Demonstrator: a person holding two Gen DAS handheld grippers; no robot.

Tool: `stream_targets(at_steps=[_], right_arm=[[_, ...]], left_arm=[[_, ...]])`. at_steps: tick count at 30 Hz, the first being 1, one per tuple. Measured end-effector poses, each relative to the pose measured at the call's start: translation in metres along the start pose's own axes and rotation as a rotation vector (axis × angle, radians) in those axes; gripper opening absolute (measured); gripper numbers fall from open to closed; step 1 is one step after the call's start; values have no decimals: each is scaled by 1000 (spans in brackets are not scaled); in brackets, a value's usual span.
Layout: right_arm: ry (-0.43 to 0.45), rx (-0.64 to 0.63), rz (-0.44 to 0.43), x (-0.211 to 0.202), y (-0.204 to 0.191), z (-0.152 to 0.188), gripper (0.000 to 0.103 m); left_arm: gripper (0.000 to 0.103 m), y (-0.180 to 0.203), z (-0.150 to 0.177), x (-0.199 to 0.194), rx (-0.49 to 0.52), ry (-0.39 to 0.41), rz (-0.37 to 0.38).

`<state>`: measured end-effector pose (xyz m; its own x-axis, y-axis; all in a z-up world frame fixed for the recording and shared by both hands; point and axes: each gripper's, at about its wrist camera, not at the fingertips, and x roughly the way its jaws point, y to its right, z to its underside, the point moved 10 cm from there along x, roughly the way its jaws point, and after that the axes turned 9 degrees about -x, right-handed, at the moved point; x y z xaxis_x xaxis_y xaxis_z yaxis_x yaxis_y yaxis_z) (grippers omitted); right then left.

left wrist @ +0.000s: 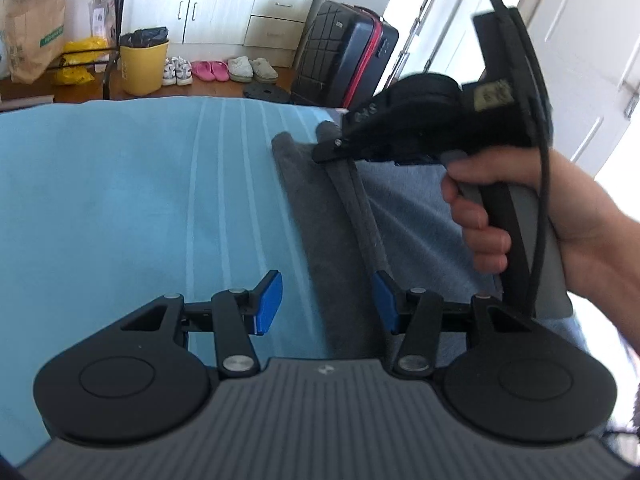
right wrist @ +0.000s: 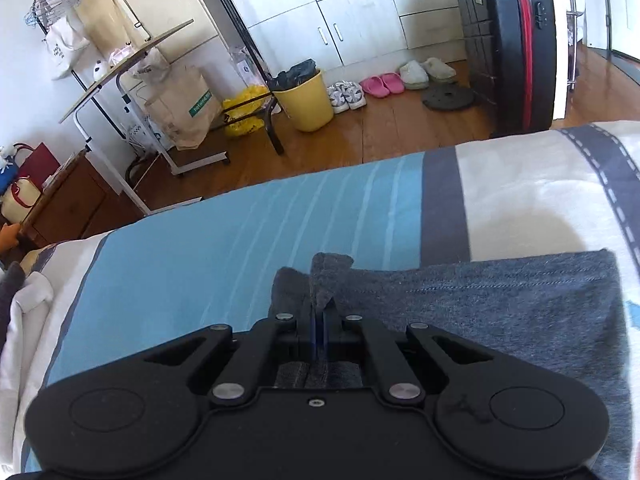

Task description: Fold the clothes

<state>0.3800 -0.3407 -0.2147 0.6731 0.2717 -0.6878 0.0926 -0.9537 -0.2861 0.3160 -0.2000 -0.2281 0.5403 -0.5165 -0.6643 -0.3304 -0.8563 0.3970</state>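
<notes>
Now the right gripper has its jaws pinched tight on a raised fold of the grey garment, the cloth standing up in a little peak between the blue pads. The garment lies flat on the bed, across the blue striped cover and the white part beside it. The left gripper hangs over the garment's near edge, jaws about half open, one blue pad above the grey cloth, the other above the blue cover, nothing gripped. A hand grasps the right gripper's handle.
</notes>
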Motion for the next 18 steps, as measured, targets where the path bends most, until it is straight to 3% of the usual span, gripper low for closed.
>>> stream_targets(at_steps=[2, 3, 5, 6, 7, 11, 15, 18], right_arm=[[26, 10, -79, -3, -6, 5, 14], [42, 35, -140, -6, -10, 5, 21], [65, 108, -259, -18, -14, 5, 48], [82, 129, -290, -28, -14, 4, 56], [99, 135, -304, -41, -14, 3, 55], [101, 78, -223, -100, -5, 21, 58], [33, -11, -68, -162, 17, 79, 61], [-61, -45, 21, -205, 33, 130, 61]], left_arm=[[49, -5, 0, 3, -12, -9, -15], [49, -8, -1, 4, -30, -13, -15], [49, -13, -3, 5, -66, -14, -4], [49, -13, -4, 4, -78, -10, 6], [49, -14, -5, 2, -90, -5, 17], [53, -11, -9, -6, -131, 25, 82], [58, -3, -4, -3, -277, -14, 235], [56, 11, 5, 2, -232, -36, 222]])
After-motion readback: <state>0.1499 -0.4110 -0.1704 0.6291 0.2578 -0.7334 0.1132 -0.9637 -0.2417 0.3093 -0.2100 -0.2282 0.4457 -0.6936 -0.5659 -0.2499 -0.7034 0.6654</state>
